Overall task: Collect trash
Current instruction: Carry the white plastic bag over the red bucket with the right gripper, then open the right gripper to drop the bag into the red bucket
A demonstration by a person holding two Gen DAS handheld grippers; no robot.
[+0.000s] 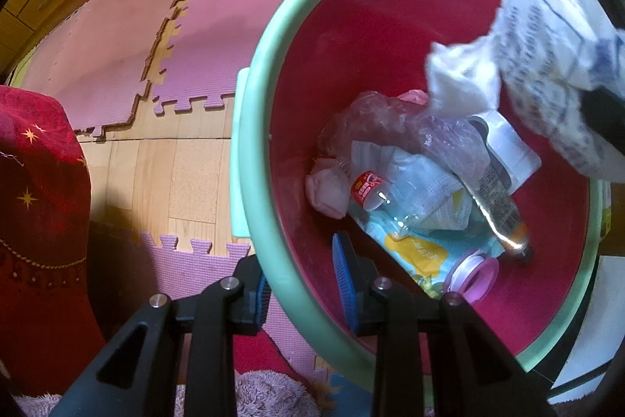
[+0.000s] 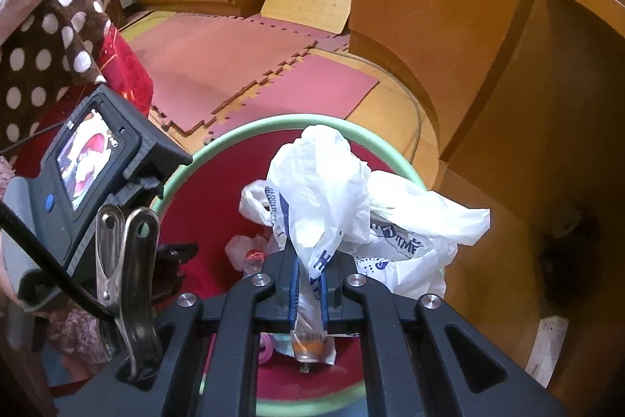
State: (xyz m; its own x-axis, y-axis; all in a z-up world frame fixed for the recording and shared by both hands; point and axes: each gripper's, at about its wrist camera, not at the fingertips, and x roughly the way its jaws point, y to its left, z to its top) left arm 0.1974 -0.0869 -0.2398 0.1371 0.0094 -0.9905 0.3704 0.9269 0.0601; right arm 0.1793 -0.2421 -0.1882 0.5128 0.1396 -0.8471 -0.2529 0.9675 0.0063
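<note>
Bin (image 1: 250,159) bottom lay partly hidden under clear plastic, a bottle (image 1: 375,190) and wrappers; its near rim was cut off by the left gripper (image 1: 308,280), whose blue pads pinched the green rim between them. Right gripper (image 2: 310,284) was clamped on the crumpled white bag (image 2: 328,182), which bulged above its jaws, over the bin's open mouth.
</note>
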